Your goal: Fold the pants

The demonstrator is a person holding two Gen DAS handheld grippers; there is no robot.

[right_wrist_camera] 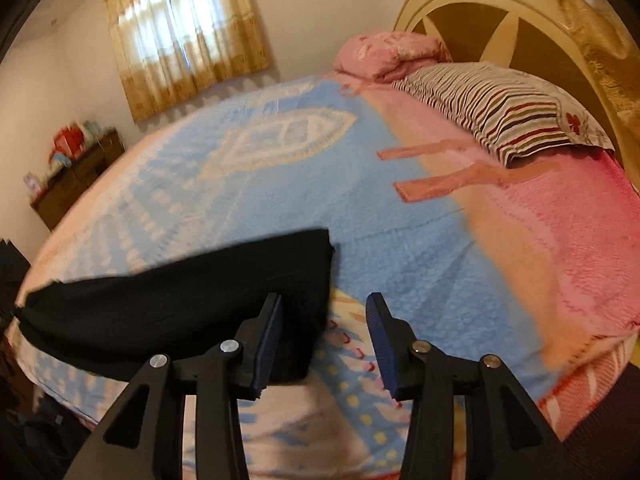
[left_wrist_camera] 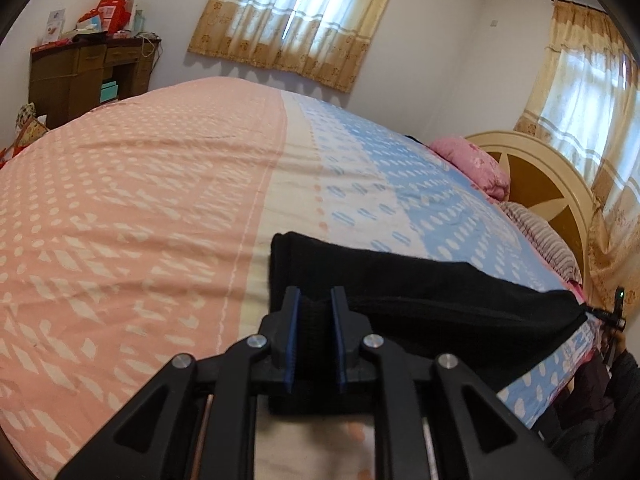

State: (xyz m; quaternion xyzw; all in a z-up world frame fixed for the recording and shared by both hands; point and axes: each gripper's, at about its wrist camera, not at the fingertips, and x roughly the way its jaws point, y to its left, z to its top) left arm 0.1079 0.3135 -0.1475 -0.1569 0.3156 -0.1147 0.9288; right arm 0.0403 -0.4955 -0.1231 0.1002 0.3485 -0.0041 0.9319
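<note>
Step in hand: I judge I'm mid-fold, lifting one end of the black knit pants point(left_wrist_camera: 420, 292) off the near edge of the bed point(left_wrist_camera: 140, 200).
Left gripper point(left_wrist_camera: 314, 336): my jaws stand narrow, pinched on a thick ribbed band of the black cloth, probably the waistband, though I can't be sure.
Right gripper point(right_wrist_camera: 324, 340): jaws wide apart, holding nothing; the pants' end point(right_wrist_camera: 200, 304) lies just beside and partly behind my left-hand finger, with patterned bedcover showing in the gap between the two.
Where the pants are: stretched along the near edge of the bed, one end raised in my left grip, the rest sagging in a long dark strip toward the headboard side.
Next move, as I read it: bring the right jaws over the loose end, close on it, then carry both ends together so the strip doubles over.
Cloth: soft, heavy-looking, matte black; it droops rather than holding a crease.
Bed surface: fleecy pink-and-blue patterned blanket point(right_wrist_camera: 400, 220), likely grippy under the fabric.
Also there: striped pillow point(right_wrist_camera: 500, 116) and a pink quilted one point(right_wrist_camera: 388, 54) by the cream curved headboard point(right_wrist_camera: 480, 0).
</note>
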